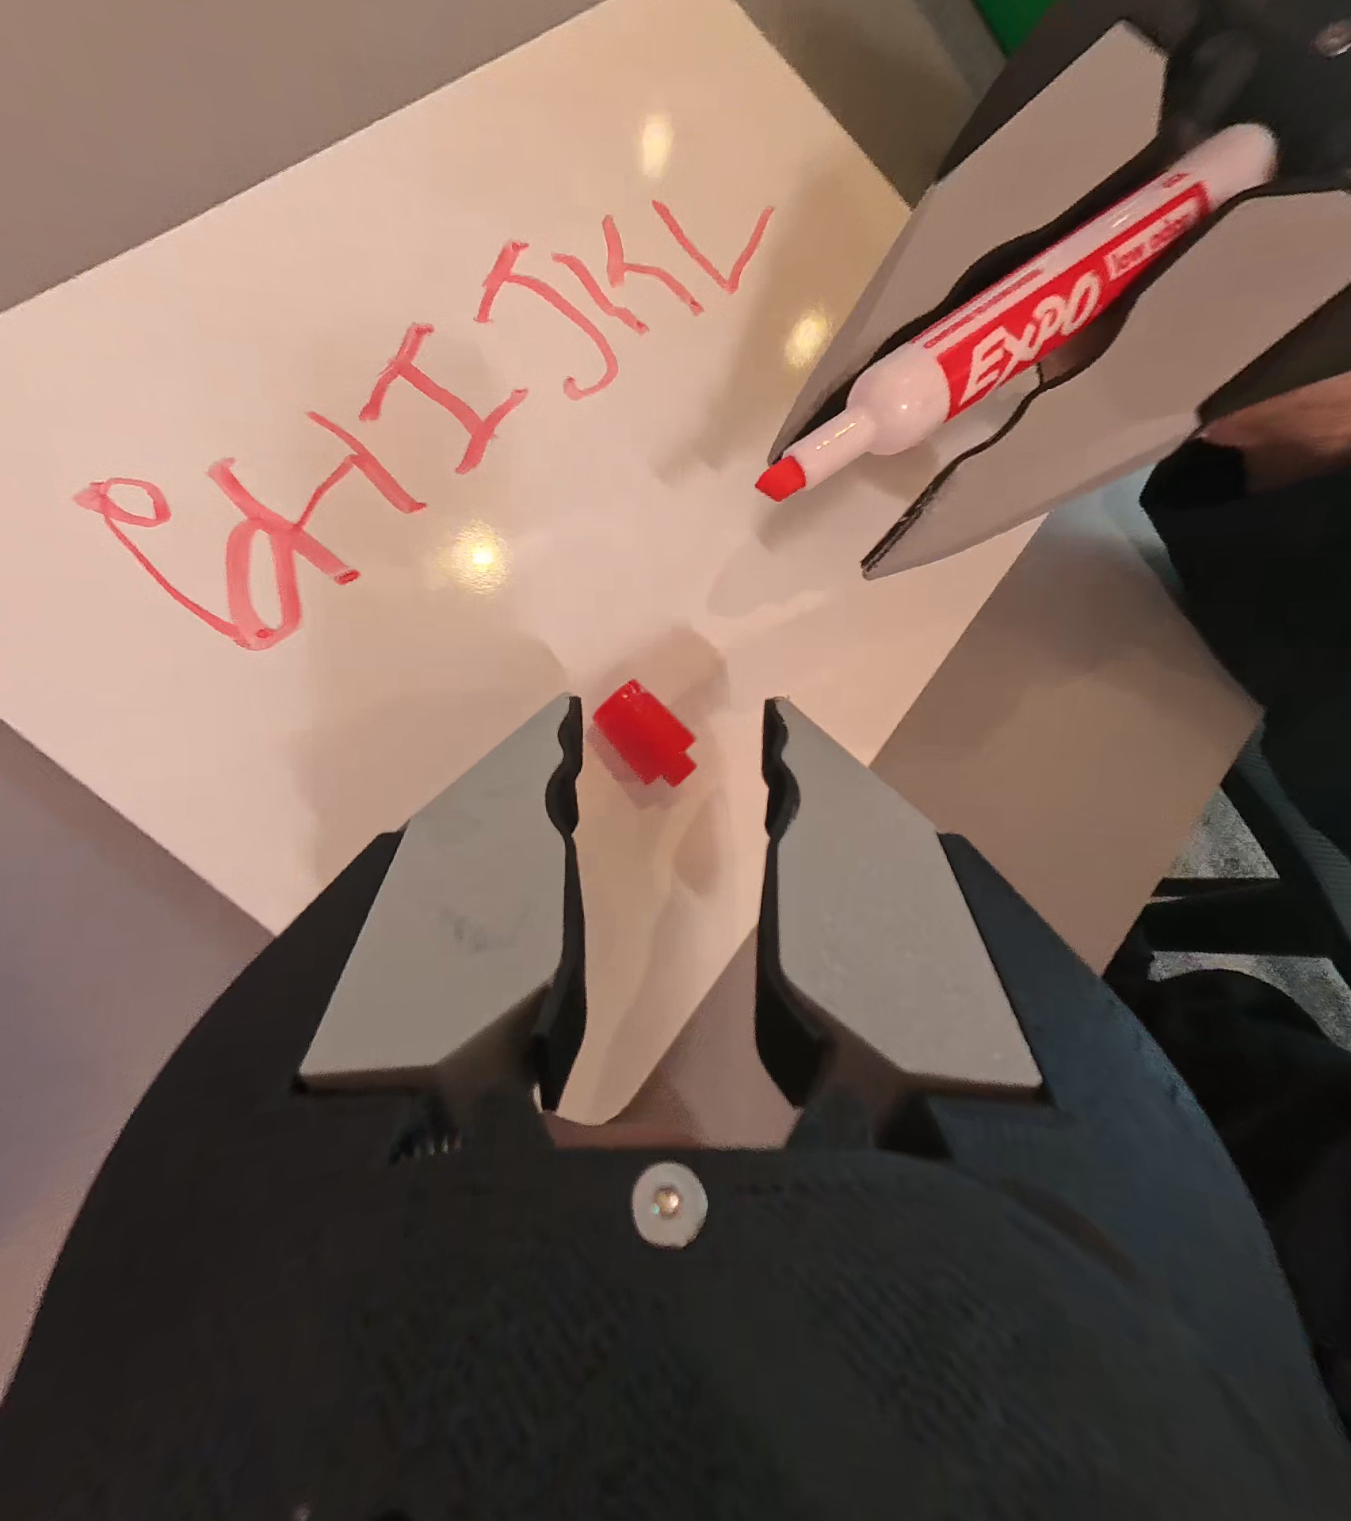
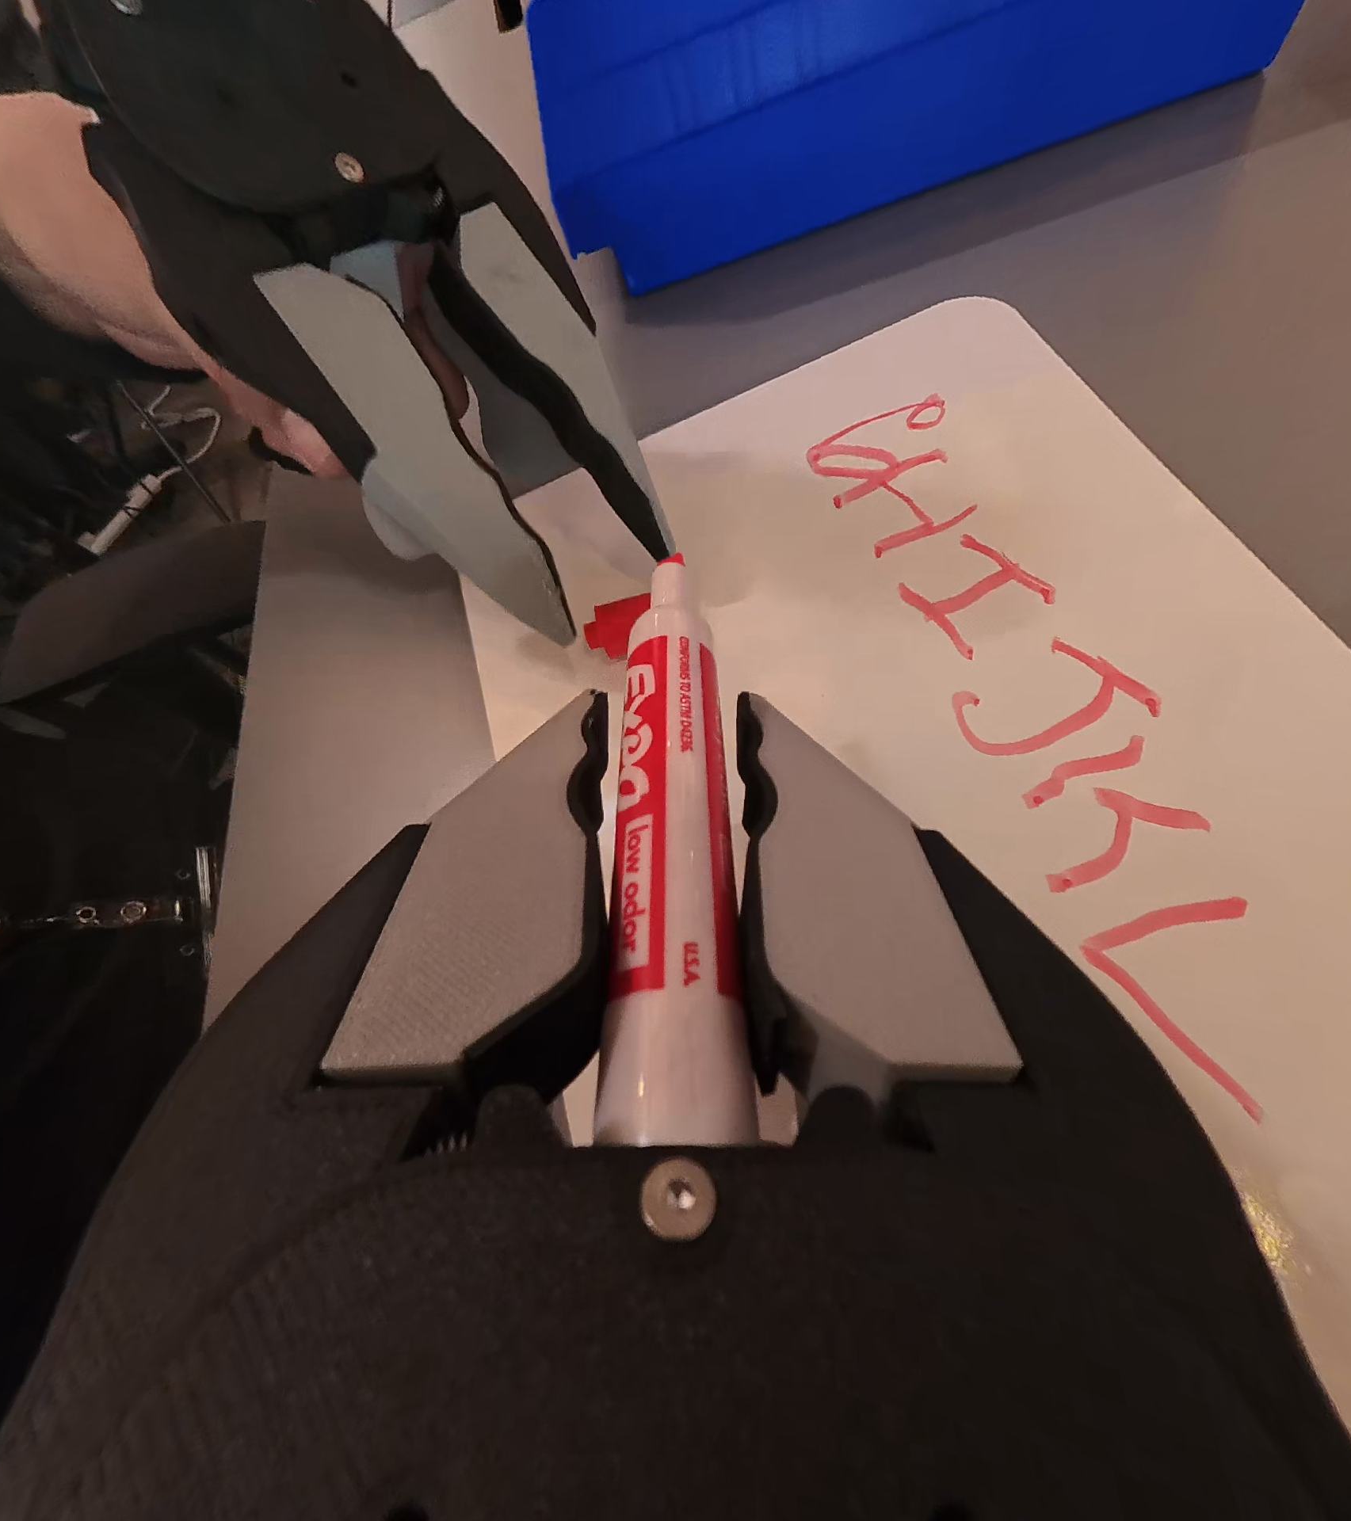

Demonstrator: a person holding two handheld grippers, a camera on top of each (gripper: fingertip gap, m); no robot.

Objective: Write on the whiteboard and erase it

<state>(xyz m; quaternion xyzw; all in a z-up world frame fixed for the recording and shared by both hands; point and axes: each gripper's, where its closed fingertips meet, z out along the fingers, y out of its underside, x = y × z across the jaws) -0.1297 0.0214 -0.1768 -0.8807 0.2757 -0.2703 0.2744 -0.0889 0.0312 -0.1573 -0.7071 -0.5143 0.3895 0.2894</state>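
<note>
Gripping the red-and-white marker (image 2: pixel 676 864) along its barrel, our right gripper (image 2: pixel 668 708) is pinching it between both fingers, the uncapped red tip (image 1: pixel 780 479) pointing out past the fingertips and hanging just above the whiteboard (image 1: pixel 244 346) without clearly touching it. In the left wrist view we are seeing that marker coming in from two o'clock, tip aimed toward the board's middle. Our left gripper (image 1: pixel 668 716) is holding nothing, fingers spread apart, and the small red cap (image 1: pixel 643 735) is lying on its side on the whiteboard right in the gap between the fingertips, nearer the left finger, touching neither as far as we can tell. Red handwriting (image 1: pixel 425 428) is running across the board from eight o'clock up to one o'clock in this view; in the right wrist view the same line is sitting at three o'clock of the marker. The whiteboard is lying flat on a grey table (image 2: pixel 1149 247), and a blue bin (image 2: pixel 861 123) is standing at twelve o'clock in the right wrist view, just beyond the board's rounded corner. A person's arm (image 2: pixel 21 239) is showing at ten o'clock behind the left gripper.
</note>
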